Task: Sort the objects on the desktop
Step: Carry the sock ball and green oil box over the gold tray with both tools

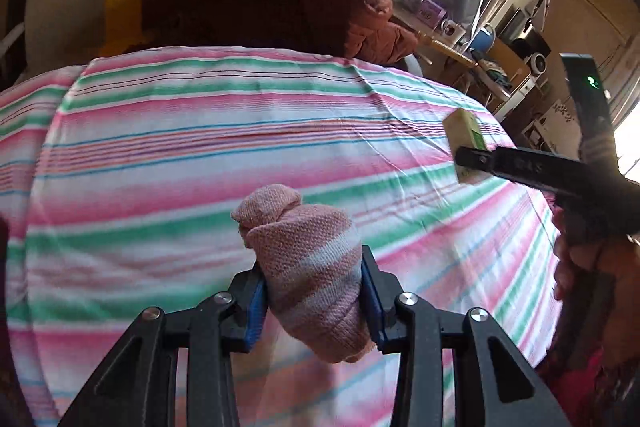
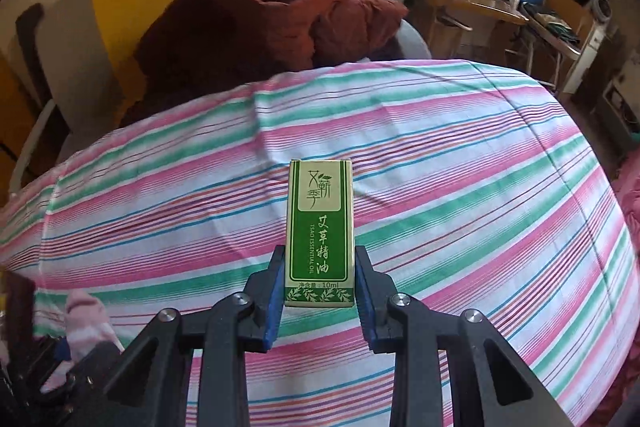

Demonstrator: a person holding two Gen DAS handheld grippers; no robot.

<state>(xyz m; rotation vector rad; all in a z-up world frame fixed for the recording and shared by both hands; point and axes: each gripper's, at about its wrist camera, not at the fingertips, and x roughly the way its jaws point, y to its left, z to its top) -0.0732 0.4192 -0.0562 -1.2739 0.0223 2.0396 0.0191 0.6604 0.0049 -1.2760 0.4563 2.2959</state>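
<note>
Above the striped tablecloth (image 2: 460,155), both grippers carry something
Left gripper (image 1: 314,291) pinches a rolled pink sock (image 1: 308,267); right gripper (image 2: 320,275) clamps a green essential-oil box (image 2: 320,231) upright, both held off the cloth

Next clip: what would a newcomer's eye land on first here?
Probably the green box marked as essential oil, clamped upright in the right gripper over the striped cloth. Next, the rolled pink sock gripped in the left gripper. Behind the cloth lies a heaped dark red blanket.
</note>
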